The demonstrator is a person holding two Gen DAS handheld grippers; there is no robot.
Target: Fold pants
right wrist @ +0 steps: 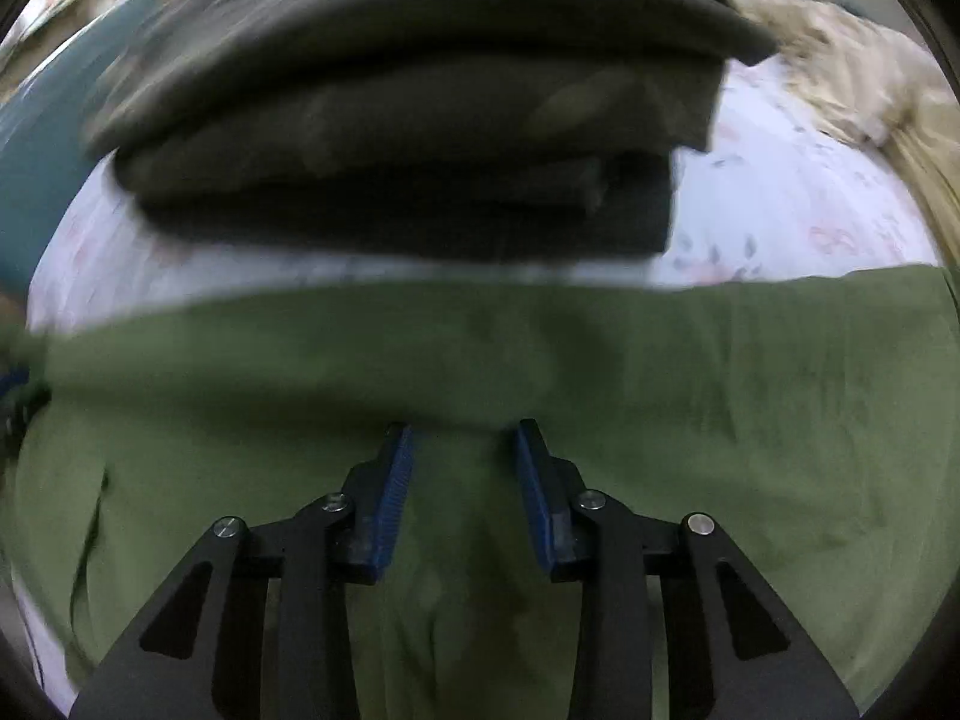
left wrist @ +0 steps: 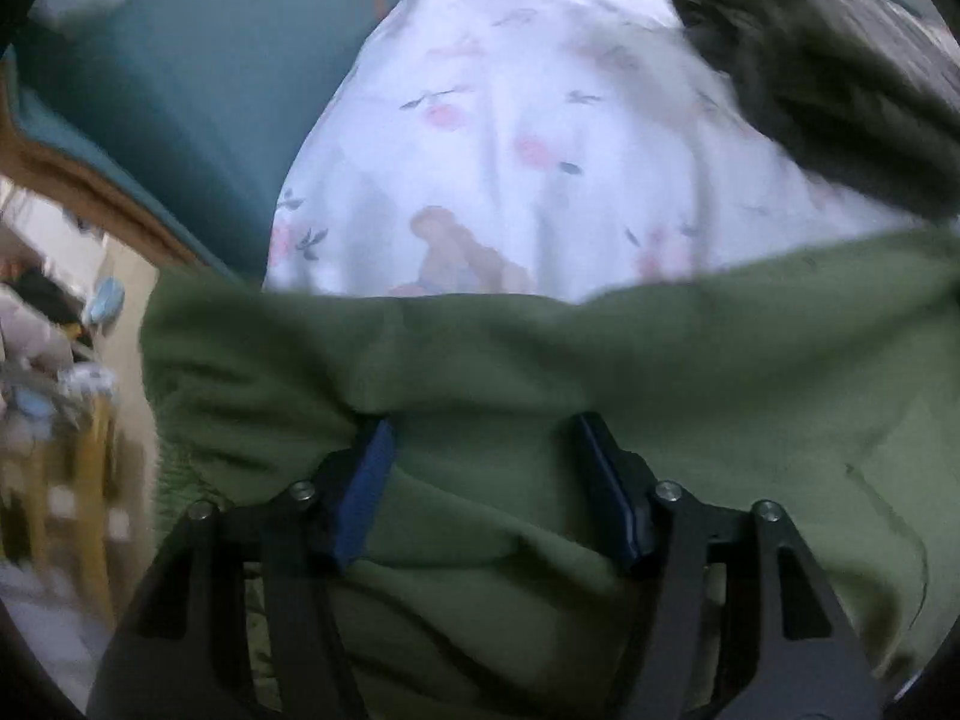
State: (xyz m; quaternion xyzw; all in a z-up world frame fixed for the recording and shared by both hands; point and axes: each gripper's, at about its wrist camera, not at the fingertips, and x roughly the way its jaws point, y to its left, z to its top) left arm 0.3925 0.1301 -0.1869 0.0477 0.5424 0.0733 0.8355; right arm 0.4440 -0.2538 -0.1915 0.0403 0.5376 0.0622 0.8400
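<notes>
Green pants (left wrist: 540, 360) lie across a white floral sheet (left wrist: 510, 120). In the left wrist view my left gripper (left wrist: 480, 426) has cloth bunched between its blue pads (left wrist: 366, 492), with the jaws fairly wide apart around a thick fold near the pants' left edge. In the right wrist view the pants (right wrist: 720, 372) fill the lower half. My right gripper (right wrist: 462, 435) has its blue pads (right wrist: 393, 492) closed on a ridge of the green cloth. Both views are motion-blurred.
A stack of folded dark grey-green garments (right wrist: 390, 138) lies on the sheet just beyond the pants; it also shows in the left wrist view (left wrist: 810, 78). A teal cover (left wrist: 180, 90) lies left. A beige blanket (right wrist: 840, 60) lies far right. Room clutter (left wrist: 54, 390) is off the bed's left edge.
</notes>
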